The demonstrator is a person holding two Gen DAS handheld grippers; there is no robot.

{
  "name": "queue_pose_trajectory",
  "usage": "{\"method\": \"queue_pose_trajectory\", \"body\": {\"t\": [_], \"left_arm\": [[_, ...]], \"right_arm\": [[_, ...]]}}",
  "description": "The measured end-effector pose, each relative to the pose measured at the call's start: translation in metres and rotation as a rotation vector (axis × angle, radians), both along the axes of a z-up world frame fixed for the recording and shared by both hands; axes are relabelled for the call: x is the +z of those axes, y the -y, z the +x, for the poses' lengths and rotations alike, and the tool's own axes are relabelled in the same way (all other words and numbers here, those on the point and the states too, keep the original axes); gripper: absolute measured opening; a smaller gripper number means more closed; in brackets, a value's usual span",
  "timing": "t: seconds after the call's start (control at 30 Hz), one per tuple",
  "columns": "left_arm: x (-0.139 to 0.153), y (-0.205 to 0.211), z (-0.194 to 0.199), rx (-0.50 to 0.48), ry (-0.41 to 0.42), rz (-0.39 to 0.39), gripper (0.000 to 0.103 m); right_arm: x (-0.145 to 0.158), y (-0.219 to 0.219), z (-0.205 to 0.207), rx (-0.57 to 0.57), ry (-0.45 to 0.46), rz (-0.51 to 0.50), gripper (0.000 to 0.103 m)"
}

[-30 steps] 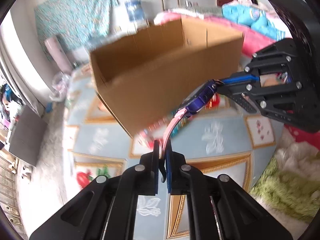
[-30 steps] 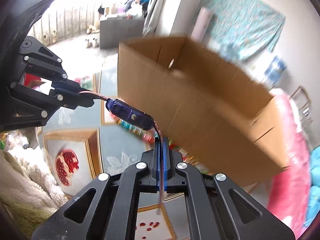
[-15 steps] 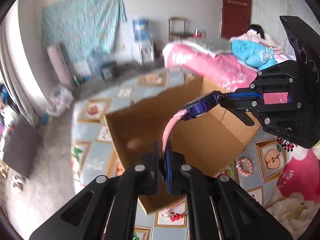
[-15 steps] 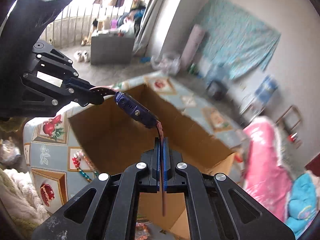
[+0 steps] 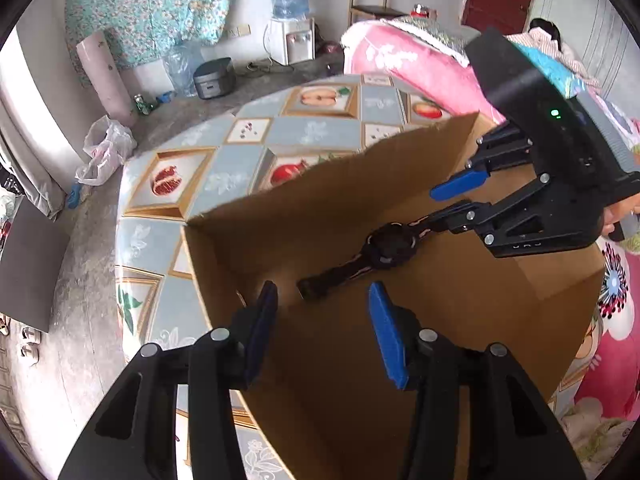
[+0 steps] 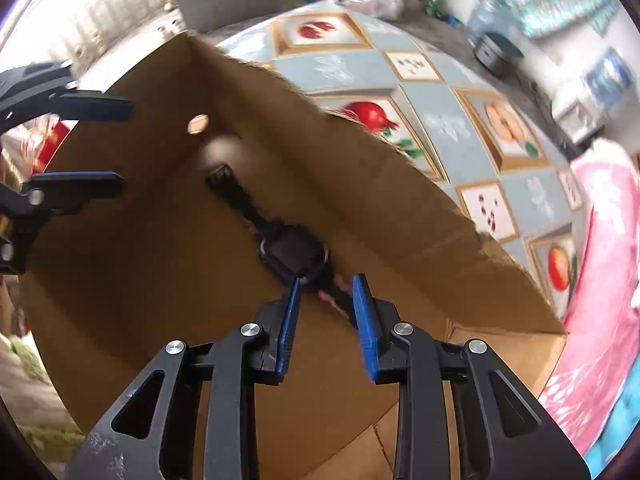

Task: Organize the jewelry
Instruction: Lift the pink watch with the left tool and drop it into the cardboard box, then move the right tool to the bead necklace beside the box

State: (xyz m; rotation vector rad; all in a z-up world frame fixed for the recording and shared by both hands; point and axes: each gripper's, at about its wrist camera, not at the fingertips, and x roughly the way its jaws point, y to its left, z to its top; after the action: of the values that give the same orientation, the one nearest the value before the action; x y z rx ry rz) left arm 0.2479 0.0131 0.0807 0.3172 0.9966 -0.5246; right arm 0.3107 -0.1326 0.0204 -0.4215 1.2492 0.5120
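Observation:
A dark wristwatch (image 5: 384, 246) with a pink-lined strap lies on the floor of an open cardboard box (image 5: 320, 196); it also shows in the right wrist view (image 6: 294, 254). My left gripper (image 5: 323, 314) is open, inside the box, its jaws apart just short of the strap's free end. My right gripper (image 6: 325, 302) is open, its jaws either side of the strap near the watch face, not gripping it. In the left wrist view the right gripper (image 5: 452, 204) reaches in from the right.
The box (image 6: 360, 152) stands on a table with a fruit-pattern cloth (image 5: 192, 168). A pink bed (image 5: 400, 60) lies behind, a water dispenser (image 5: 290, 20) by the far wall. A flowered pink cloth (image 5: 612, 300) lies right of the box.
Both grippers held the watch stretched between them above the box. They have lowered into the box and opened, and the watch now lies on the box floor.

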Motion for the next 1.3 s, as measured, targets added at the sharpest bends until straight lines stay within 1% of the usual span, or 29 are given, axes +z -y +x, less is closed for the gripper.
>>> {"method": "queue_pose_trajectory", "body": {"t": [0.07, 0.17, 0.2, 0.23, 0.27, 0.3, 0.33, 0.4, 0.43, 0.5, 0.53, 0.57, 0.6, 0.63, 0.67, 0.7, 0.73, 0.77, 0.8, 0.83, 0.87, 0.93, 0.97, 1.0, 1.03, 1.1, 1.13, 1.2, 1.3], "left_arm": [[0.005, -0.008, -0.001, 0.02, 0.017, -0.018, 0.047], [0.016, -0.019, -0.009, 0.04, 0.044, -0.053, 0.047], [0.021, -0.024, -0.015, 0.049, 0.065, -0.068, 0.047], [0.023, -0.028, -0.018, 0.055, 0.078, -0.077, 0.048], [0.026, -0.032, -0.023, 0.064, 0.095, -0.087, 0.052], [0.03, -0.038, -0.029, 0.078, 0.113, -0.1, 0.056], [0.032, -0.043, -0.034, 0.09, 0.127, -0.112, 0.057], [0.036, -0.055, -0.048, 0.114, 0.142, -0.147, 0.063], [0.037, -0.06, -0.054, 0.123, 0.145, -0.164, 0.064], [0.039, -0.073, -0.075, 0.143, 0.159, -0.213, 0.069], [0.04, -0.079, -0.084, 0.154, 0.167, -0.232, 0.07], [0.041, -0.084, -0.093, 0.162, 0.175, -0.249, 0.073], [0.041, -0.091, -0.108, 0.173, 0.186, -0.274, 0.075], [0.041, -0.095, -0.116, 0.175, 0.193, -0.282, 0.077], [0.04, -0.099, -0.127, 0.176, 0.201, -0.287, 0.079], [0.038, -0.102, -0.14, 0.176, 0.207, -0.285, 0.082], [0.036, -0.103, -0.151, 0.174, 0.207, -0.275, 0.084], [0.032, -0.103, -0.161, 0.169, 0.2, -0.262, 0.086], [0.026, -0.102, -0.17, 0.165, 0.186, -0.25, 0.089], [0.019, -0.1, -0.175, 0.169, 0.167, -0.236, 0.09], [0.009, -0.098, -0.181, 0.176, 0.141, -0.223, 0.092], [-0.013, -0.091, -0.186, 0.197, 0.089, -0.185, 0.092], [-0.025, -0.087, -0.187, 0.212, 0.062, -0.147, 0.092], [-0.043, -0.081, -0.189, 0.23, 0.034, -0.092, 0.092], [-0.056, -0.077, -0.191, 0.241, 0.017, -0.056, 0.092], [-0.08, -0.073, -0.192, 0.263, -0.016, -0.006, 0.092], [-0.086, -0.074, -0.191, 0.274, -0.027, 0.007, 0.092], [-0.099, -0.076, -0.192, 0.289, -0.049, 0.007, 0.092], [-0.113, -0.082, -0.19, 0.324, -0.083, 0.02, 0.093]], "right_arm": [[0.003, 0.009, 0.001, -0.026, 0.01, 0.02, 0.028], [0.011, 0.021, -0.003, -0.057, 0.06, 0.029, 0.028], [0.017, 0.025, -0.005, -0.071, 0.076, 0.041, 0.028], [0.022, 0.031, -0.008, -0.087, 0.096, 0.061, 0.028], [0.033, 0.038, -0.013, -0.111, 0.129, 0.089, 0.03], [0.045, 0.043, -0.022, -0.131, 0.155, 0.107, 0.035], [0.058, 0.051, -0.029, -0.162, 0.188, 0.144, 0.037], [0.086, 0.062, -0.049, -0.218, 0.246, 0.216, 0.045], [0.095, 0.068, -0.061, -0.242, 0.275, 0.244, 0.046], [0.109, 0.077, -0.091, -0.283, 0.338, 0.297, 0.05], [0.116, 0.079, -0.109, -0.292, 0.363, 0.334, 0.051], [0.118, 0.079, -0.121, -0.295, 0.38, 0.364, 0.052], [0.122, 0.08, -0.143, -0.291, 0.399, 0.411, 0.054], [0.12, 0.079, -0.165, -0.279, 0.414, 0.455, 0.055], [0.119, 0.077, -0.184, -0.266, 0.42, 0.487, 0.058], [0.117, 0.073, -0.195, -0.256, 0.418, 0.508, 0.06], [0.117, 0.071, -0.208, -0.245, 0.409, 0.524, 0.06], [0.108, 0.063, -0.225, -0.231, 0.389, 0.536, 0.062], [0.103, 0.059, -0.236, -0.225, 0.373, 0.537, 0.065], [0.095, 0.052, -0.246, -0.223, 0.352, 0.531, 0.067], [0.084, 0.045, -0.254, -0.225, 0.326, 0.524, 0.068], [0.057, 0.026, -0.265, -0.237, 0.262, 0.489, 0.068], [0.043, 0.017, -0.266, -0.251, 0.228, 0.471, 0.068], [0.035, 0.011, -0.267, -0.264, 0.207, 0.448, 0.068], [0.025, 0.003, -0.268, -0.278, 0.185, 0.42, 0.068], [0.006, -0.013, -0.266, -0.292, 0.143, 0.383, 0.068], [-0.002, -0.021, -0.267, -0.286, 0.124, 0.366, 0.068], [-0.013, -0.035, -0.272, -0.263, 0.133, 0.325, 0.068], [-0.019, -0.048, -0.285, -0.237, 0.153, 0.268, 0.068]]}}
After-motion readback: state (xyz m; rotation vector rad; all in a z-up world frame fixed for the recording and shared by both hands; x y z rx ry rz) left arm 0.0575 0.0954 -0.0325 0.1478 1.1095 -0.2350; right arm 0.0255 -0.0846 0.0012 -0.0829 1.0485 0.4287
